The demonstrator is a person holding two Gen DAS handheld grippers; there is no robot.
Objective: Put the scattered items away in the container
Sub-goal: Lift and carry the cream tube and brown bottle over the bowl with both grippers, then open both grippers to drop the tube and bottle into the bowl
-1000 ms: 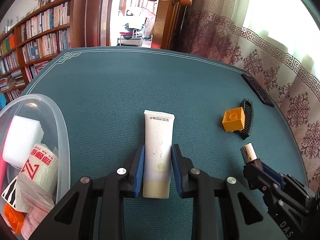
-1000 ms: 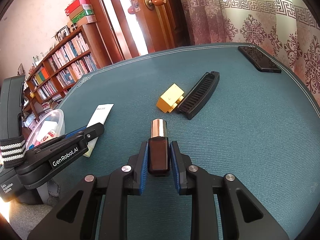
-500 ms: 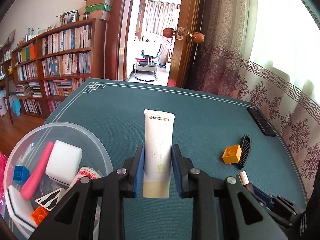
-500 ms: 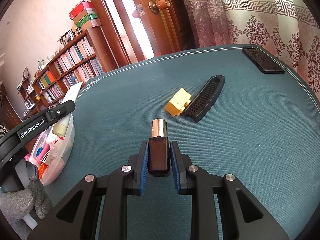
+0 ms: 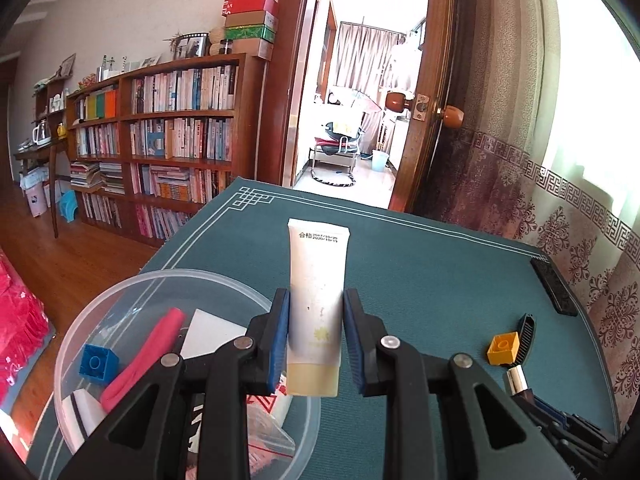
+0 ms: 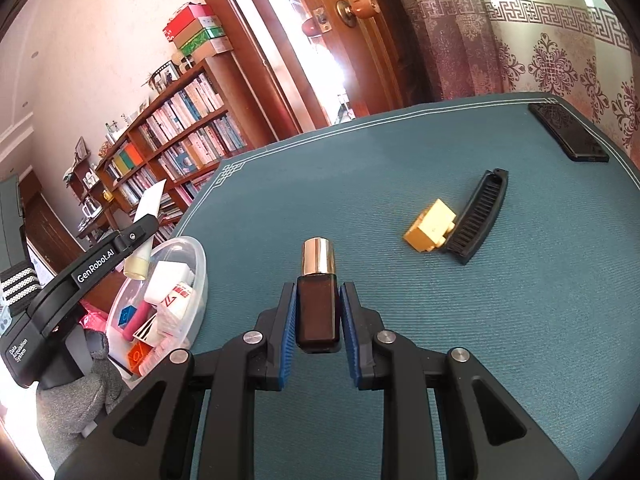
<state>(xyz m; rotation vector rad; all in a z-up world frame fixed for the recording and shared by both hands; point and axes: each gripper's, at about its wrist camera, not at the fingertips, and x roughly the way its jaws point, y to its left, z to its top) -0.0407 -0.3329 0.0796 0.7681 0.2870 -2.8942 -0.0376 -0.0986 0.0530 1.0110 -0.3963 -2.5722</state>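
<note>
Left wrist: tube (image 5: 316, 312) (still clamped) now above container (image 5: 120, 296).

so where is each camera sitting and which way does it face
Left wrist: rides the left claw, facing the bookshelves and doorway; its own fingers clamp the white tube above the clear container.
Right wrist: rides the right claw, looking across the green table; its fingers hold the brown bottle, and a gloved hand shows.
Shared: tube, container, yellow block, black comb.
</note>
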